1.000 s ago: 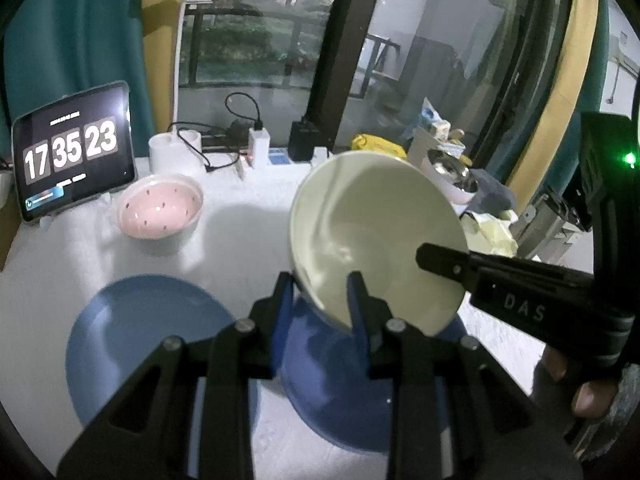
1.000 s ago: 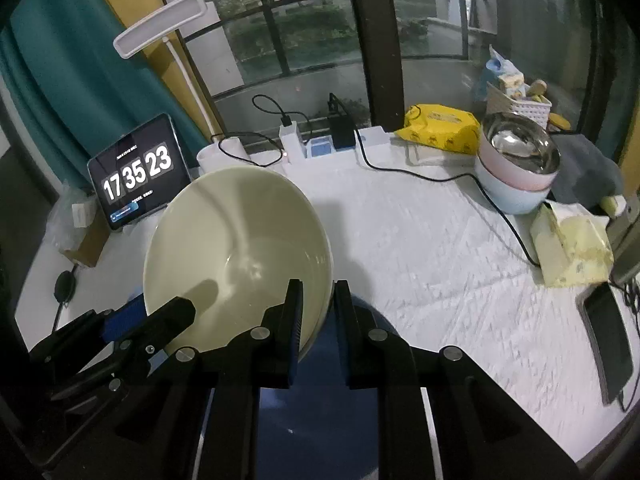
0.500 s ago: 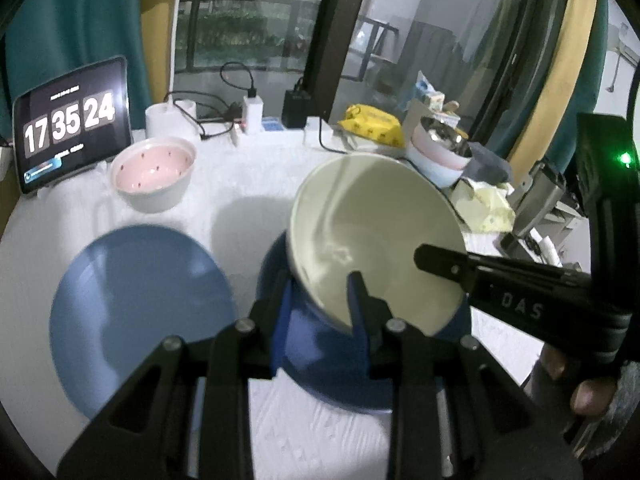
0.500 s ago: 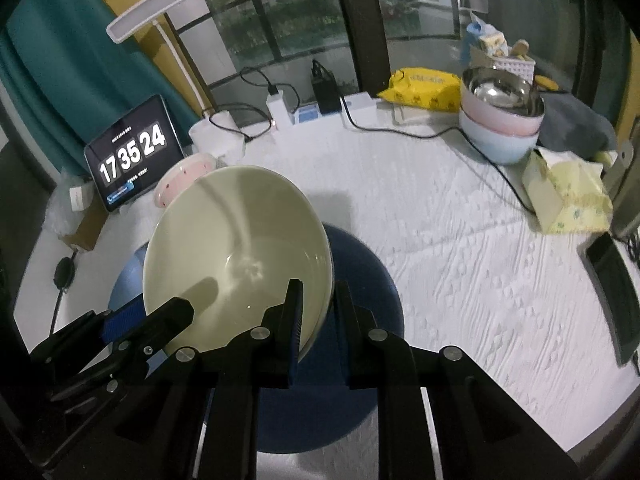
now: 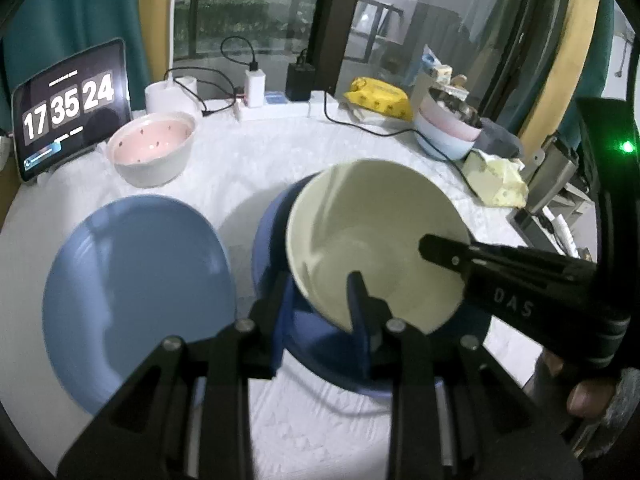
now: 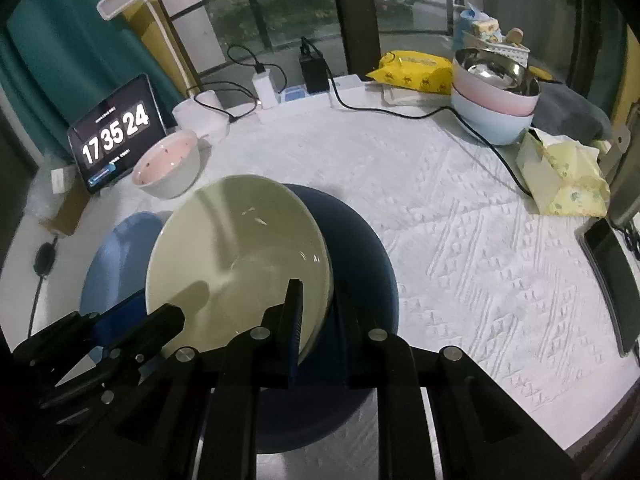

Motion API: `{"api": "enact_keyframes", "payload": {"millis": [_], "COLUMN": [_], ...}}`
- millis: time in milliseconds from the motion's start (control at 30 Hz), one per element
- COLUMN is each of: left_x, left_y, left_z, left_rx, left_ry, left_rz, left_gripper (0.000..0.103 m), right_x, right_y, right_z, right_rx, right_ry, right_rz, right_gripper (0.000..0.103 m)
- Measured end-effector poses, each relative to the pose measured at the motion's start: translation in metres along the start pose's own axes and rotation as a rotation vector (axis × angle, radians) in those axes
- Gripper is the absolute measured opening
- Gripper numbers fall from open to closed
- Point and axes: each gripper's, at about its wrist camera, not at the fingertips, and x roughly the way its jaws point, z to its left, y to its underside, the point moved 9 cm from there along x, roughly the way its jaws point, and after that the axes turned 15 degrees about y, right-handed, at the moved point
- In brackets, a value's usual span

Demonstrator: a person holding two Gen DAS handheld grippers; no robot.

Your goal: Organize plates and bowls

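Observation:
Both grippers hold one cream bowl point(image 5: 372, 232) by its rim, tilted over a dark blue plate point(image 6: 360, 232). My left gripper point(image 5: 320, 312) is shut on the bowl's near rim, one finger inside and one outside. My right gripper point(image 6: 316, 316) is shut on the opposite rim; it shows in the left wrist view as a black finger point(image 5: 444, 250) reaching into the bowl. A light blue plate point(image 5: 132, 296) lies flat to the left of the dark one. A pink-lined bowl point(image 5: 154, 152) stands behind it. The bowl's underside is hidden, so I cannot tell whether it touches the plate.
A tablet clock point(image 5: 68, 108) leans at the far left. Chargers and cables point(image 6: 316, 76) run along the back. Stacked bowls with a steel one on top point(image 6: 496, 92) stand at the far right beside a yellow tissue pack point(image 6: 564, 176). A phone point(image 6: 612, 276) lies at the right edge.
Both grippers have come down with the cream bowl, which now hangs lower and closer over the dark blue plate. The grips have not changed.

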Motion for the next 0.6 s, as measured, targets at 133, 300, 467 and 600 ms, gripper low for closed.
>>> {"api": "enact_keyframes", "payload": {"millis": [133,300,467,600], "left_x": [0.002,0.002,0.004,0.004], "left_y": [-0.001,-0.004,-0.003,-0.003], "left_z": [-0.014,-0.02,-0.014,-0.016], "left_rx": [0.042,0.07,0.057,0.061], "left_ry": [0.029,-0.002,-0.016,-0.015], "left_rz": [-0.004,-0.015,-0.01,-0.01], "left_gripper": [0.028,0.026,0.026,0.027], "right_x": [-0.001,-0.004,0.003,0.003], "right_y": [0.001,-0.006,-0.003,-0.003], "right_z": [0.006,0.006,-0.003,-0.004], "right_rx": [-0.025,-0.051,-0.033,-0.035], "right_ry": [-0.021,0.029,0.027,0.03], "right_rz": [-0.014,-0.039,-0.019,-0.023], "right_gripper": [0.015,0.011,0.011,0.011]}}
